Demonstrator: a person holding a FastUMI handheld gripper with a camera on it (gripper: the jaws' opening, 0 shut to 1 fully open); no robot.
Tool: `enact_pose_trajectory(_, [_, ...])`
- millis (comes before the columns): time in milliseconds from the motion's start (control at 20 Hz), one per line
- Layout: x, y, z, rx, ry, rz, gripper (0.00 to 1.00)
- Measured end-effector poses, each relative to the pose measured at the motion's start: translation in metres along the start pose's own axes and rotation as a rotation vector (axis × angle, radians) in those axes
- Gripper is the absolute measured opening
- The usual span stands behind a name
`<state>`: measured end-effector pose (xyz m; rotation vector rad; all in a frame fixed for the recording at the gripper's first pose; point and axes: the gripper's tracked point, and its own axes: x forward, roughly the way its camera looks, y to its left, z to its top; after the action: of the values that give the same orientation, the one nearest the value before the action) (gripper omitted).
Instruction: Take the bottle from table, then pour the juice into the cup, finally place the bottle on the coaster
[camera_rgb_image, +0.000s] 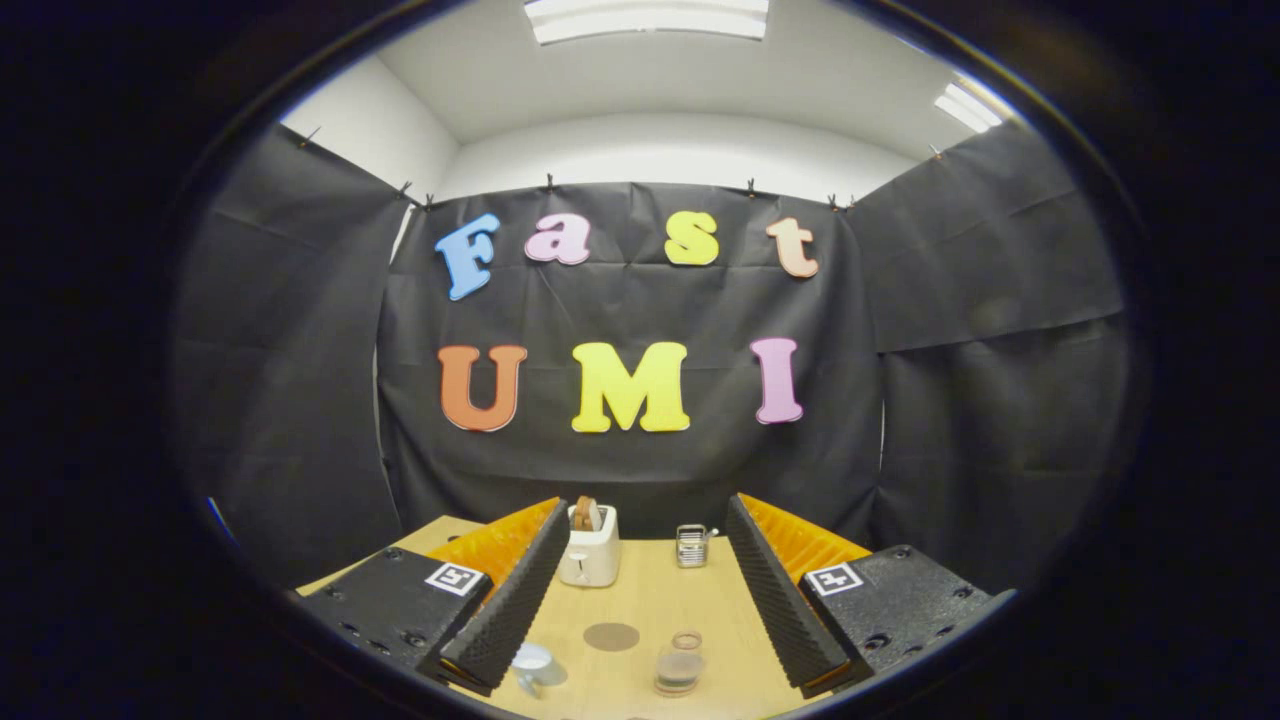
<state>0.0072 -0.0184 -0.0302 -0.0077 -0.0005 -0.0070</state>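
Observation:
My gripper (648, 508) hangs open above a wooden table (650, 600), its fingers wide apart with nothing between them. Down on the table, seen in the gap between the fingers, stands a small clear bottle (679, 664) holding some dark liquid, viewed from above. To its left, a pale cup (534, 668) sits close to the left finger. A round brown coaster (611, 636) lies flat between the cup and the bottle, slightly farther back. All three stand apart from each other and from the fingers.
At the far side of the table stands a white toaster (589, 552) with bread in it, and to its right a small metal rack (692, 545). Black cloth walls close in the table behind and on both sides.

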Motion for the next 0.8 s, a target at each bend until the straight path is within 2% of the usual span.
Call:
enact_pose_trajectory(450, [0.028,-0.012,-0.054,-0.047,0.004,-0.022,1.0])
enact_pose_trajectory(800, [0.053,-0.006,-0.11,-0.038,0.031,0.005,1.0])
